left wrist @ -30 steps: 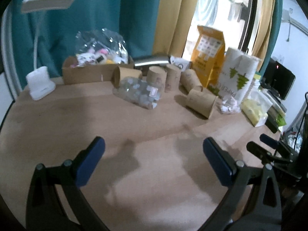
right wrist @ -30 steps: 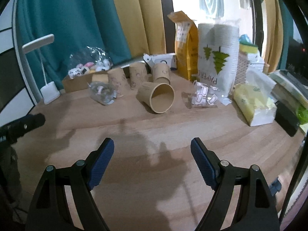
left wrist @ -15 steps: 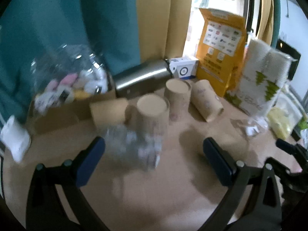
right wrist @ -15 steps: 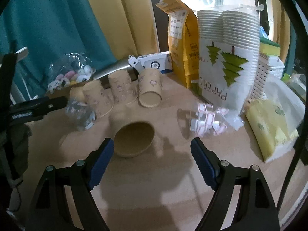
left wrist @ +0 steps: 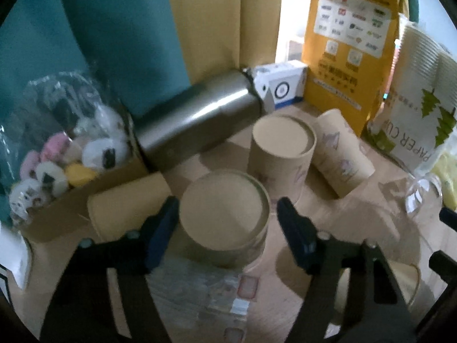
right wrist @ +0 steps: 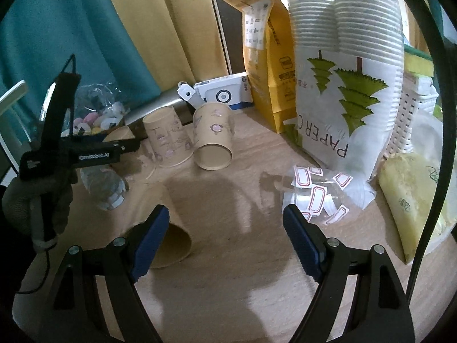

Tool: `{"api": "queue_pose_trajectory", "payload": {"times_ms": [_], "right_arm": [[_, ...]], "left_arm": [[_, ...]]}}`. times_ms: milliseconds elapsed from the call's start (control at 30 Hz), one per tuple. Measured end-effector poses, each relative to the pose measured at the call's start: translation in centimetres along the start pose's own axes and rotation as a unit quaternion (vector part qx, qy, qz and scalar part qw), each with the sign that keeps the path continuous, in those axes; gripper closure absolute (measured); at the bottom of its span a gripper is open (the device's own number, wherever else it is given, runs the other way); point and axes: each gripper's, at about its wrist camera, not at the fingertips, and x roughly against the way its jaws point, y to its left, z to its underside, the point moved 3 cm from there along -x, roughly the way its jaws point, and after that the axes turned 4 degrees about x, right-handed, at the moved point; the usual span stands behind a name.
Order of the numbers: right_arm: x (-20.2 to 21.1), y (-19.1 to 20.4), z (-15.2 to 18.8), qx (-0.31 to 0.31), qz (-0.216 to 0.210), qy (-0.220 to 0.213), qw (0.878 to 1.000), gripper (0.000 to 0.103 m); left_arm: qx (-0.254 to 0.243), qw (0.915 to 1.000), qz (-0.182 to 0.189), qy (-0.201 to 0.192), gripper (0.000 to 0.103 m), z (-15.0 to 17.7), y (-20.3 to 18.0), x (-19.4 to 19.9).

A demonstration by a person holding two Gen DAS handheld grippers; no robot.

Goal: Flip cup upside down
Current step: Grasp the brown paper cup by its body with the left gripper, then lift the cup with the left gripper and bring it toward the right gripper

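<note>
Several tan paper cups stand or lie at the back of the wooden table. In the left wrist view an upside-down cup (left wrist: pixel 225 214) sits between the open fingers of my left gripper (left wrist: pixel 227 225), with a small gap on the right. A second upside-down cup (left wrist: pixel 281 150) stands behind it and a cup (left wrist: pixel 341 160) lies on its side to the right. In the right wrist view my right gripper (right wrist: pixel 224 241) is open and empty; a cup (right wrist: pixel 172 245) lies on its side by its left finger. My left gripper (right wrist: pixel 71 154) shows at the left.
A steel flask (left wrist: pixel 197 121), a cardboard box (left wrist: pixel 85 197) with a bag of small toys, an orange pouch (right wrist: pixel 265 54), a tall pack of paper cups (right wrist: pixel 345 80), a yellow packet (right wrist: pixel 411 197) and crumpled clear plastic (right wrist: pixel 317 197) crowd the back and right.
My left gripper moved forward and down over the nearest upside-down cup, and its jaws narrowed around it. My right gripper moved forward; the lying cup now sits by its left finger.
</note>
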Motion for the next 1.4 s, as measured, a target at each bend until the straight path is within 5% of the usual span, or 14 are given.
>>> {"api": "queue_pose_trajectory", "payload": {"times_ms": [67, 433, 700, 900, 1067, 1167, 1400], "right_arm": [[-0.1, -0.1, 0.0, 0.0, 0.0, 0.0, 1.0, 0.019], [1.6, 0.1, -0.5, 0.009, 0.0, -0.017, 1.0, 0.019], [5.3, 1.9, -1.3, 0.052, -0.031, -0.04, 0.997, 0.019], [8.6, 4.6, -0.5, 0.122, -0.068, -0.037, 0.989, 0.019], [10.8, 7.8, 1.3, 0.182, -0.1, -0.022, 0.978, 0.019], [11.7, 9.9, 2.8, 0.201, -0.138, 0.0, 0.97, 0.019], [14.8, 14.3, 4.6, 0.287, -0.209, 0.044, 0.934, 0.019]], "left_arm": [[-0.001, 1.0, 0.002, 0.0, 0.043, 0.1, -0.1, -0.2], [0.011, 0.9984, 0.037, -0.041, 0.044, -0.6, -0.5, 4.3], [0.098, 0.9803, 0.164, -0.05, 0.044, 1.3, 0.6, 11.8], [0.081, 0.9741, 0.194, -0.083, 0.044, 7.3, 0.3, 18.4], [0.079, 0.9769, 0.182, -0.08, 0.044, 14.0, -0.4, 22.0], [0.102, 0.9698, 0.209, -0.072, 0.044, 17.4, -0.2, 23.3], [0.124, 0.9562, 0.251, -0.085, 0.044, 22.5, -0.7, 25.7]]}}
